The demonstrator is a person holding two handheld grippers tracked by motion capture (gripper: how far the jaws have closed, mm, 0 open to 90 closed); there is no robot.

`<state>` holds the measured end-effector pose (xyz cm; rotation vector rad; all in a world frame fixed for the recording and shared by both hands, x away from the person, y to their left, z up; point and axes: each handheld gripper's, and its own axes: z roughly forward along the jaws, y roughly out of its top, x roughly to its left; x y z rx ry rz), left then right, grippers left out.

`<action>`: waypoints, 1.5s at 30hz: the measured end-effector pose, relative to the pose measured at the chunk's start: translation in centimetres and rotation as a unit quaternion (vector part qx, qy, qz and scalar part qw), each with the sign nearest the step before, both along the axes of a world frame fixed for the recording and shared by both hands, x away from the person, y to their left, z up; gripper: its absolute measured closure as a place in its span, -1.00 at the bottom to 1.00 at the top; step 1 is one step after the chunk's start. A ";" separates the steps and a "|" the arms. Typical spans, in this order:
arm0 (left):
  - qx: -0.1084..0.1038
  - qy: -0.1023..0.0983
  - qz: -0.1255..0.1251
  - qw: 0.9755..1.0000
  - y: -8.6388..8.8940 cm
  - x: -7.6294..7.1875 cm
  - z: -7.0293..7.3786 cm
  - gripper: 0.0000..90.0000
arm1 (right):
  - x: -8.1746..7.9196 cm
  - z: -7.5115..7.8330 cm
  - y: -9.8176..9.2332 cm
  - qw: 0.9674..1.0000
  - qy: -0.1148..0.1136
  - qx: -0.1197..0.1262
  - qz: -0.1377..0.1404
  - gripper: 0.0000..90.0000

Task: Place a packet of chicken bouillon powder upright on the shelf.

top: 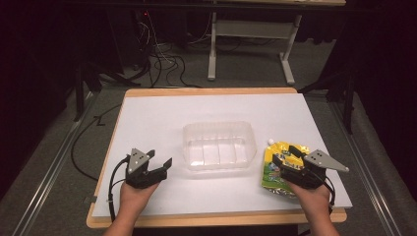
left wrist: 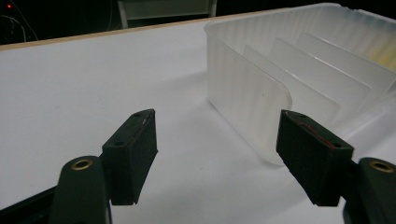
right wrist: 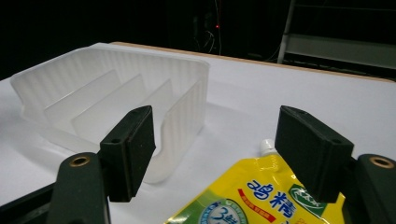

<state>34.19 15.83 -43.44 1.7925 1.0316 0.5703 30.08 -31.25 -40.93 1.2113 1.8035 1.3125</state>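
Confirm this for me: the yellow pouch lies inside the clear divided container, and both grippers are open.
Not quite. The yellow pouch lies on the table beside the clear container, under the right gripper, as the high view shows. Both grippers are open, the left gripper included.

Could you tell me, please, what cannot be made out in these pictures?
- Yellow pouch: its near part is hidden by the right gripper in the high view and cut off by the bottom edge in the right gripper view; the small print is unreadable.
- Clear container: the right edge cuts it off in the left gripper view.
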 end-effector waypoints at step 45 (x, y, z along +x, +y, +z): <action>-0.019 -0.008 -0.009 1.000 -3.1 3.7 0.6 -0.27 | -4.9 -6.5 -8.6 0.969 0.206 -0.017 -0.139 1.00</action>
